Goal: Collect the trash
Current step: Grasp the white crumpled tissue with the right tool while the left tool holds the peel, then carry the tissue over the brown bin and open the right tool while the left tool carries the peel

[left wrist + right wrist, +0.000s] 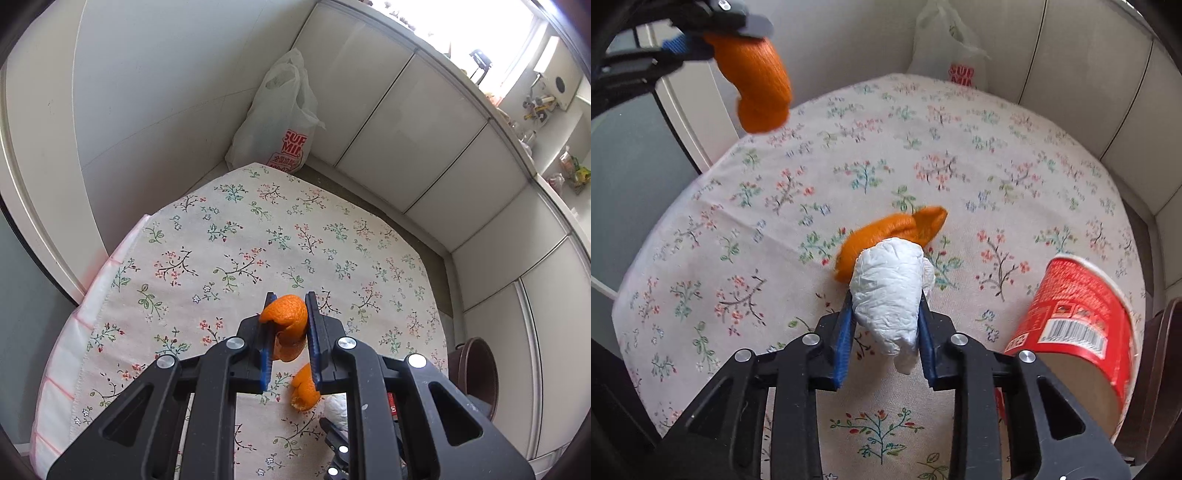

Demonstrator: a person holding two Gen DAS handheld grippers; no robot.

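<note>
Blue-padded right claw (pixel 886 314) angled down, clamping tissue (pixel 890 291)

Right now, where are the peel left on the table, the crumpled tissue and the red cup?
Peel on the table (pixel 886 229), right wrist view, middle of its orange skin.
Crumpled tissue (pixel 890 291), right wrist view, middle of the wad.
Red cup (pixel 1078 302), right wrist view, its printed side wall.

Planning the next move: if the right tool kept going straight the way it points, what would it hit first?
Probably the orange peel lying on the tablecloth just past the crumpled tissue the right tool grips. Depth is unclear; it might meet the cloth first.
</note>
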